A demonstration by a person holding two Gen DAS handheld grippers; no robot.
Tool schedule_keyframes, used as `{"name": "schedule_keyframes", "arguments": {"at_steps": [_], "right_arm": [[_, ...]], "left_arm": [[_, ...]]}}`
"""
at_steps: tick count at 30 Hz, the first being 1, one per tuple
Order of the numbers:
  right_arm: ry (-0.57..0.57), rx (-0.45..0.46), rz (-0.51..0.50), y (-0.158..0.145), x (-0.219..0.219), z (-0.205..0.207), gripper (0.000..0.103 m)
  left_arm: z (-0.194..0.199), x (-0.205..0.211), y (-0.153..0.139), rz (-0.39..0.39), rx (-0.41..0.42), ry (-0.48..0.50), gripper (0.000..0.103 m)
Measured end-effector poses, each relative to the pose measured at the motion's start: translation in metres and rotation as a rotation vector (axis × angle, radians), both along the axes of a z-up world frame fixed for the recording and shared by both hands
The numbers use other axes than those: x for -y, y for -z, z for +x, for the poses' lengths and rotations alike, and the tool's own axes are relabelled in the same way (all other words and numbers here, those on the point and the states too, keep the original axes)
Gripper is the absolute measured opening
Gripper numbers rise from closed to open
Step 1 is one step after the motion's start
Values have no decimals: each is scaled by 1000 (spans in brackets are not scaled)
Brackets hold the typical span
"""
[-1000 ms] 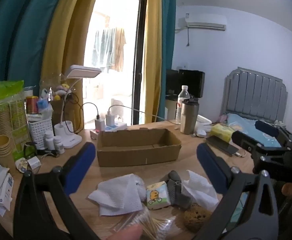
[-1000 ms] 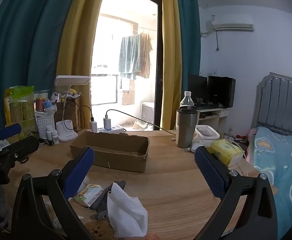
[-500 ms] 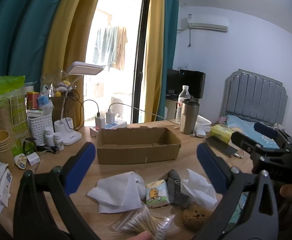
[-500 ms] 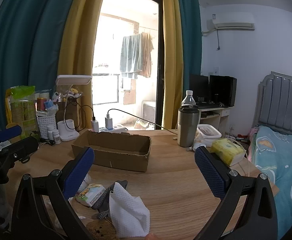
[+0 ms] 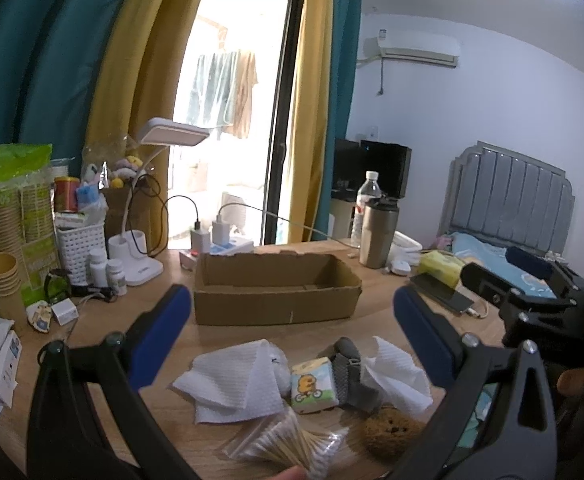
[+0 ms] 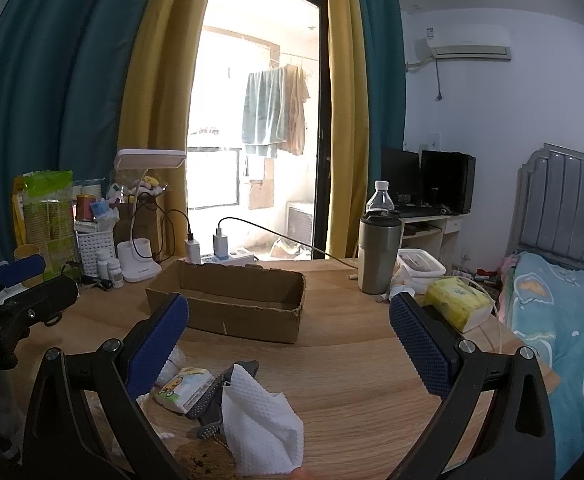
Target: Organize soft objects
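Between the blue pads of the left gripper (image 5: 292, 320), spread wide and holding nothing, a heap of soft things lies on the wooden table (image 5: 379, 292): two white paper towels (image 5: 234, 376) (image 5: 399, 372), one tissue packet (image 5: 313, 386) printed with a cartoon duck, one grey ribbed cloth (image 5: 347, 372), one brown sponge (image 5: 389, 426) and one clear bag of cotton swabs (image 5: 288, 442). Beyond them stands one cardboard box (image 5: 276, 292), with nothing visible inside. The right gripper (image 6: 290, 328) hovers level over the same heap from the right, its jaws equally wide apart and gripping nothing. Farther back stand one steel tumbler (image 6: 377, 254), one water bottle (image 6: 379, 198) and one desk lamp (image 6: 144, 216).
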State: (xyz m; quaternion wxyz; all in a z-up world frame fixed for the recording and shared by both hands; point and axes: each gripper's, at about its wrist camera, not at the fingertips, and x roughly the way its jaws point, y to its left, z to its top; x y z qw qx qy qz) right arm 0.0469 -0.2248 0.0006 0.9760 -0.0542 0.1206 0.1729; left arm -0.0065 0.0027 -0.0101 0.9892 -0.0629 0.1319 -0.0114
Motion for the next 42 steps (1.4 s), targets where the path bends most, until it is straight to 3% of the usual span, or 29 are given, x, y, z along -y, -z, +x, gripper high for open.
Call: {"name": "schedule_keyframes", "arguments": {"at_steps": [42], "right_arm": [[-19,-12,-6,1,-4,-2,102]], "left_arm": [[-1,-5,3,2,-23,-22,102]]}}
